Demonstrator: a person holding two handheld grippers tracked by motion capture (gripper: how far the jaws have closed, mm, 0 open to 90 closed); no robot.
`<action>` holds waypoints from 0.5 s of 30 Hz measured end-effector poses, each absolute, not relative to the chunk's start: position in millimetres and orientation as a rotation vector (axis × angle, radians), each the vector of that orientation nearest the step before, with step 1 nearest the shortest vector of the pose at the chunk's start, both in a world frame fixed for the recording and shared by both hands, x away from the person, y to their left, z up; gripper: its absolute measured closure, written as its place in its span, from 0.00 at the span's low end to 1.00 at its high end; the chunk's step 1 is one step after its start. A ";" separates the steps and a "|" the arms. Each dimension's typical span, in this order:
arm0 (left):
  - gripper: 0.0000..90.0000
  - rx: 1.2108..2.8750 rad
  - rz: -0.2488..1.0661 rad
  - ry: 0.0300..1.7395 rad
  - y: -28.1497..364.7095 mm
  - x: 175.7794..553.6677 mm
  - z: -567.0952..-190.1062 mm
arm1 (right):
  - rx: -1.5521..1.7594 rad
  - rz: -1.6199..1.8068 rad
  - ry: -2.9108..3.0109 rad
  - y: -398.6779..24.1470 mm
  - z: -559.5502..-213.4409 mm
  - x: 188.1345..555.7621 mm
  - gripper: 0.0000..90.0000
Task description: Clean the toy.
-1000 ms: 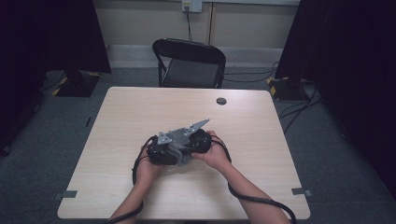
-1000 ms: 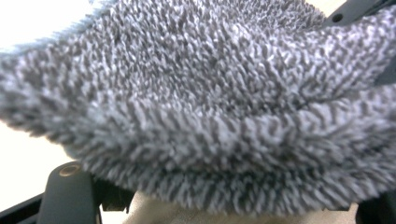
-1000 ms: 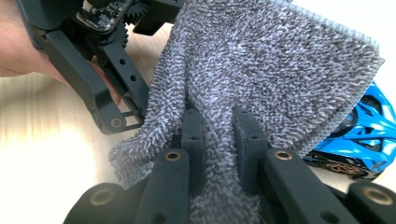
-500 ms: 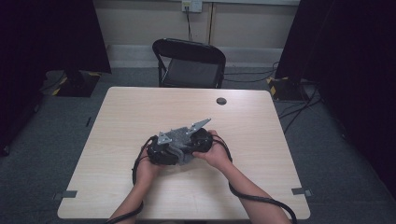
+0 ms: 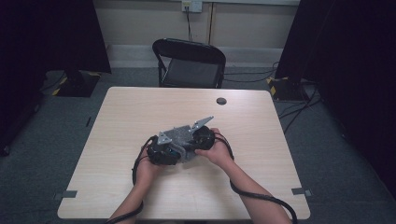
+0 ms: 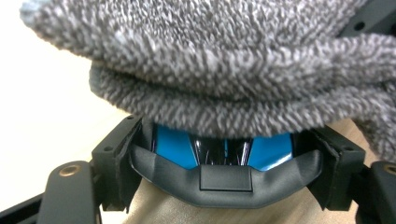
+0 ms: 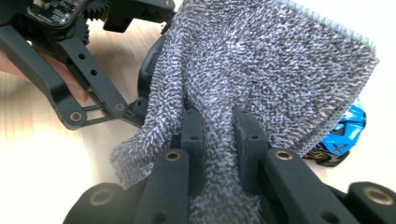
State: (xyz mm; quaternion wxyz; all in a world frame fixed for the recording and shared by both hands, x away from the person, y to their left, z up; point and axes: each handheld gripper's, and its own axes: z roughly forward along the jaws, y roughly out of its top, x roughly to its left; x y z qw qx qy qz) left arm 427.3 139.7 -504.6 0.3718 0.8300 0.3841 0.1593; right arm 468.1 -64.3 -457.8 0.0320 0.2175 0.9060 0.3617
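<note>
A blue and black toy car (image 6: 175, 149) sits between the jaws of my left gripper (image 6: 226, 163), whose pads press on its two sides. A grey fluffy cloth (image 6: 224, 70) lies draped over the top of the car. My right gripper (image 7: 217, 135) is shut on a fold of that cloth (image 7: 271, 70), and the car's blue end (image 7: 345, 130) sticks out beneath the cloth's right edge. In the high view both hands hold the grippers close together over the middle of the wooden table (image 5: 140, 107), left gripper (image 5: 163, 150) beside right gripper (image 5: 201, 137).
A small black round disc (image 5: 221, 101) lies near the table's far edge. A black folding chair (image 5: 189, 60) stands behind the table. Cables trail from both grippers over the near edge. Dark curtains hang on both sides.
</note>
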 end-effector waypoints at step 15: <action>0.27 2.128 0.409 0.985 139.7 427.3 -504.6 | 0.719 1.097 2.766 -71.5 -458.7 481.8 0.85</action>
